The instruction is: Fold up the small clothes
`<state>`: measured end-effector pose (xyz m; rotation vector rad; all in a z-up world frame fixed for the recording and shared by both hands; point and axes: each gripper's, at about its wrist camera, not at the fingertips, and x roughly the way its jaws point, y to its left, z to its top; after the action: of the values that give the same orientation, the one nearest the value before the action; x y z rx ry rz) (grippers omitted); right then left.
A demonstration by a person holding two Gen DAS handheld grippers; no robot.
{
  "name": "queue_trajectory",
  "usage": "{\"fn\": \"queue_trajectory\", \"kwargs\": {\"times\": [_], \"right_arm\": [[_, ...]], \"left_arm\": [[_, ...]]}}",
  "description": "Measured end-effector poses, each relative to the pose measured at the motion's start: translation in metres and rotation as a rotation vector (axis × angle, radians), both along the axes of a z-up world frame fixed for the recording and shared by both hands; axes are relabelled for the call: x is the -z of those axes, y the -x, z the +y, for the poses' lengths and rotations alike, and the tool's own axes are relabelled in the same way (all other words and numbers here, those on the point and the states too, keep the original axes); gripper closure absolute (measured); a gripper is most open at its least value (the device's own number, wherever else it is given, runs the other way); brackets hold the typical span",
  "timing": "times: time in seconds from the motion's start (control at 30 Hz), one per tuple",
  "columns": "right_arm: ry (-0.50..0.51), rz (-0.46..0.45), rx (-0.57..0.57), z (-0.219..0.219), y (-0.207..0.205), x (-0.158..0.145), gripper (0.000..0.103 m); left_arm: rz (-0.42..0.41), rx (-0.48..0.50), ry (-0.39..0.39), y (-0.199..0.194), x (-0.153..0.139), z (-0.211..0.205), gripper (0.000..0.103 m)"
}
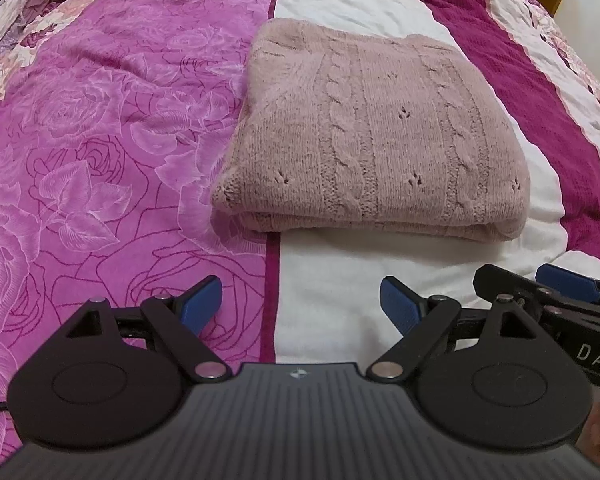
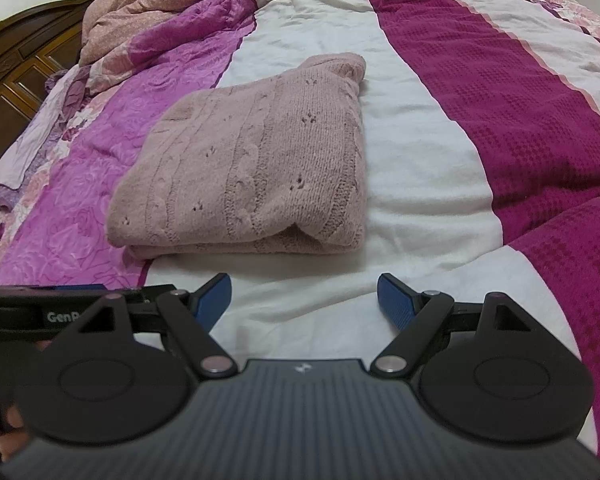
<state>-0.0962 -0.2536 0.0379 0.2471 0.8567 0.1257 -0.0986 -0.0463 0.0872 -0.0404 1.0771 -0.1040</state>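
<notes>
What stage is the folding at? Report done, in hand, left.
Done: the pink sweater lies folded into a neat rectangle on the bedspread. In hand: nothing; the left gripper and right gripper are both open and empty, short of the sweater. Left: no other unfolded clothes are in view.

Bed (image 1: 340, 280) covered by a quilt (image 1: 100, 140): rose-print magenta panel at frame left, white band down the centre, dark magenta waffle stripe at right. Folded pink cable-knit sweater (image 1: 372, 136) lies flat at frame centre, mostly on the white band, left edge overlapping the rose print. Rumpled floral bedding (image 2: 160, 12) bunched at upper left.
</notes>
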Motion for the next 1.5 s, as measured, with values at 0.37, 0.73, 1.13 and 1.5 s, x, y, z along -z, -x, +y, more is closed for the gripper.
{"fn": "queue_trajectory", "kwargs": {"times": [0.37, 0.73, 1.13, 1.5], "right_arm": [[0.0, 0.0, -0.001, 0.0004, 0.0, 0.0001, 0.021], [0.0, 0.001, -0.001, 0.0006, 0.0002, 0.0, 0.021], [-0.001, 0.001, 0.0, 0.0003, -0.0002, -0.0002, 0.021], [-0.002, 0.002, -0.001, 0.0004, -0.0001, -0.0001, 0.021]], "left_arm": [[0.0, 0.0, 0.002, 0.0009, -0.0004, -0.0007, 0.012], [0.0, 0.001, 0.002, 0.0021, 0.0004, -0.0011, 0.012], [0.0, 0.001, 0.002, 0.0019, 0.0003, -0.0009, 0.012], [0.0, 0.004, 0.001, 0.0034, 0.0016, -0.0028, 0.012]]}}
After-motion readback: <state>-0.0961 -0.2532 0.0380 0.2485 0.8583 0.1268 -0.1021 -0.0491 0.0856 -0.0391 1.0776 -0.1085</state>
